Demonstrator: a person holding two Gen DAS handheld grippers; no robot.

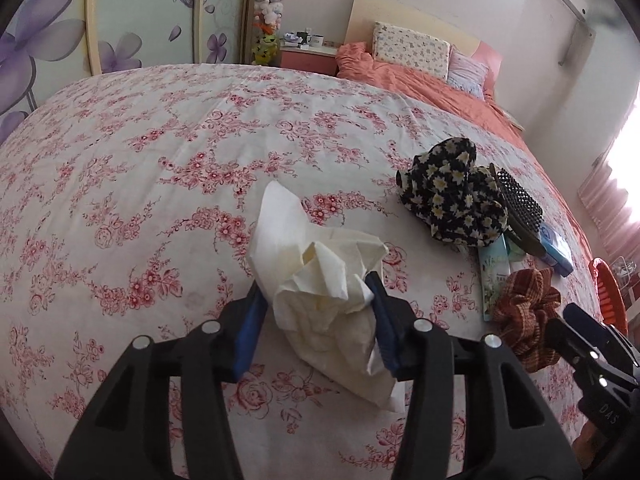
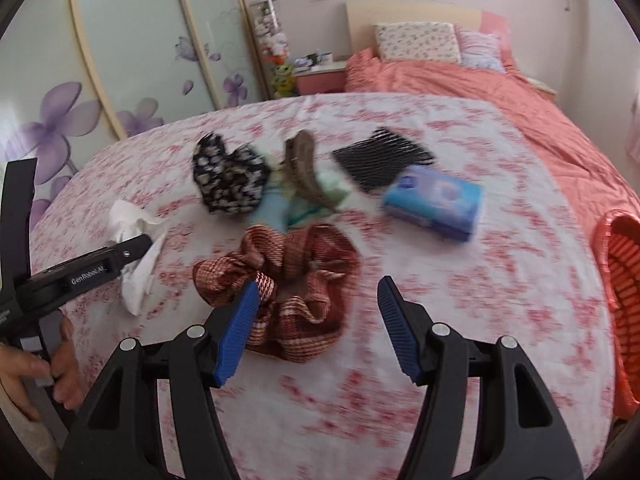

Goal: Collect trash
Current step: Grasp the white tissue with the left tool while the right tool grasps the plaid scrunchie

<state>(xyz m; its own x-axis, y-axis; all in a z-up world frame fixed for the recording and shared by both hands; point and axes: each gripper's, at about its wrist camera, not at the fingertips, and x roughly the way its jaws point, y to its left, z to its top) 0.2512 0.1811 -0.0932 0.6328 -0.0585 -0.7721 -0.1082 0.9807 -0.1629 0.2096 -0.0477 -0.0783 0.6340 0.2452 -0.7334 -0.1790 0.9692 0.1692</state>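
The left gripper (image 1: 316,300) had its two blue ribbed pads on either side of a crumpled white tissue (image 1: 320,280), and the pads pressed into the paper, so it was pinching the tissue. The tissue looked soft and wrinkly, with one flat flap sticking up past the fingertips. It lay on the bedspread (image 1: 140,180), which was white cloth with small pink and red flowers.

To the right of the left gripper sat a puffy black scrunchie with yellow daisies (image 1: 452,196). Just beside that was a black hairbrush (image 1: 520,208) with many little round bumps. Closer in on the right was a ruffled brown checked scrunchie (image 1: 524,312).

The right gripper (image 2: 316,308) had its blue pads spread apart. Its left pad lay over the edge of the brown checked scrunchie (image 2: 296,280), and its right pad was over bare bedspread; I cannot tell if the left pad touched the cloth. Ahead of it, a little to the right, lay a blue boxy tissue pack (image 2: 434,204). Far off to its right stood an orange plastic basket (image 2: 620,280) with slotted walls. I cannot tell what was in it.

A hand (image 2: 44,364) gripped the left gripper's handle.
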